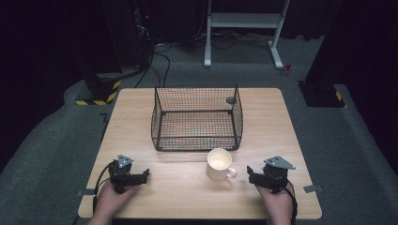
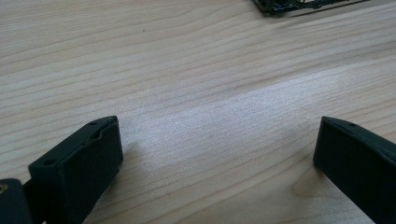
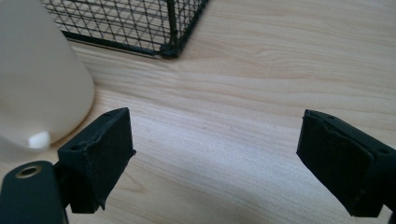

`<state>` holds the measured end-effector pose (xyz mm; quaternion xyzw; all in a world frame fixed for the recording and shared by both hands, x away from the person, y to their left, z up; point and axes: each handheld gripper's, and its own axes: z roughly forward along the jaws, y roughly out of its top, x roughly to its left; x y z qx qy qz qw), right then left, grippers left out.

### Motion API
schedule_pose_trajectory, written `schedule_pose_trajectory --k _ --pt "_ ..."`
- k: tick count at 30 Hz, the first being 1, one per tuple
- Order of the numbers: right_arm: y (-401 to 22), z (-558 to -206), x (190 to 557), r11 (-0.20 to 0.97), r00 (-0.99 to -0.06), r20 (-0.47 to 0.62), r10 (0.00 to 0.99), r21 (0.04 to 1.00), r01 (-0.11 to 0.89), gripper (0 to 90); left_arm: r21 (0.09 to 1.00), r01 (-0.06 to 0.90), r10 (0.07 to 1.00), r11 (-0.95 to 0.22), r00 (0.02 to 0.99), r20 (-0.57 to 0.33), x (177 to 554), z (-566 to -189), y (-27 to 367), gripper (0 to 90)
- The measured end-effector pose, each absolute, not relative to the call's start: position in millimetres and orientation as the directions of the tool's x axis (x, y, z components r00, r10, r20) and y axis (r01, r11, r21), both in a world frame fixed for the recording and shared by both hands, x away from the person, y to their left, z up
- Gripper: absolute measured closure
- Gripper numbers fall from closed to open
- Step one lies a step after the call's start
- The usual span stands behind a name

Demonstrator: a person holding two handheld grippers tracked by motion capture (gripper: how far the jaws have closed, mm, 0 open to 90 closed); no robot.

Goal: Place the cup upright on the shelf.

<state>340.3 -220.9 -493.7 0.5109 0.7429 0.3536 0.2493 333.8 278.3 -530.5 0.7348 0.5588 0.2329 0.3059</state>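
Glossy cream mug [image 1: 219, 163] fronts black wire-mesh basket [image 1: 197, 118]; each hand-held gripper, left [image 1: 141, 177] and right [image 1: 252, 174], gapes apart.

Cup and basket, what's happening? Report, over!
Left hand-held gripper open, empty. Right hand-held gripper open, empty, beside the cup. Cup upright on table, before the wire basket. Nothing between.

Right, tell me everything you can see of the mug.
The cream-white glossy mug, ceramic by its look, stands upright on the light wooden table, just in front of the black wire mesh basket and apart from it. Its mouth is open and looks empty; its small loop handle points toward the right hand-held gripper, which is open and not touching it. In the right gripper view its smooth side bulges at the left.
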Motion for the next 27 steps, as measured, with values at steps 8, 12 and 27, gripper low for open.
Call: schedule_pose_trajectory --k 8,12,27 --pt "-216 -481 336 0.231 -0.367 -0.017 0.930 0.805 0.547 10.8 0.709 0.679 0.964 -0.189 0.267 0.001 334 -530 278 1.6" --pt "-215 -476 334 0.233 -0.375 -0.020 0.927 0.814 0.532 11.0 0.708 0.680 0.963 -0.193 0.270 0.003 334 -530 279 1.6" --pt "-210 -459 330 0.235 -0.389 -0.029 0.921 0.837 0.494 11.1 0.708 0.681 0.963 -0.190 0.268 0.000 334 -530 278 1.6"
